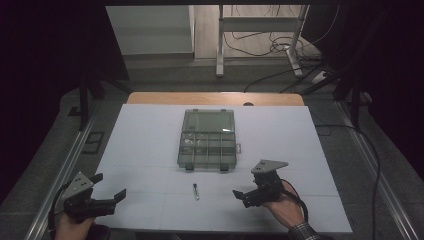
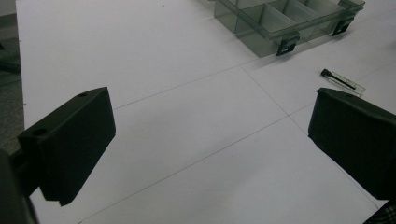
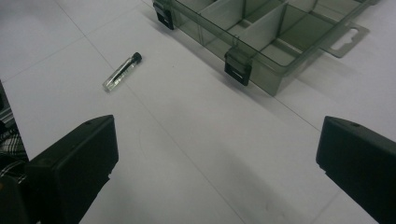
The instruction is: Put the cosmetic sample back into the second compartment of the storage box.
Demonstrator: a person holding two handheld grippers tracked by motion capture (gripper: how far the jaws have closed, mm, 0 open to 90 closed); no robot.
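An open grey see-through compartment box point(image 1: 207, 145) lies in the middle of the white table sheet, lid folded back. A small clear vial with a black cap point(image 1: 195, 191) lies on the sheet just in front of it. My left gripper point(image 1: 110, 185) is held at the front left, open and empty; its view has the vial point(image 2: 342, 82) off to the right and the box point(image 2: 289, 21) at the top. My right gripper point(image 1: 239, 198) is held at the front right, open and empty. Ahead of it, the vial point(image 3: 122, 71) is on the left and the box point(image 3: 275, 32) on the right.
The white sheet point(image 1: 145, 150) covers a wooden table whose far edge point(image 1: 215, 98) shows. A metal rail point(image 1: 65, 170) runs along the left side. Table legs and cables point(image 1: 280, 47) lie on the floor beyond. Small parts sit in one box compartment point(image 1: 190, 142).
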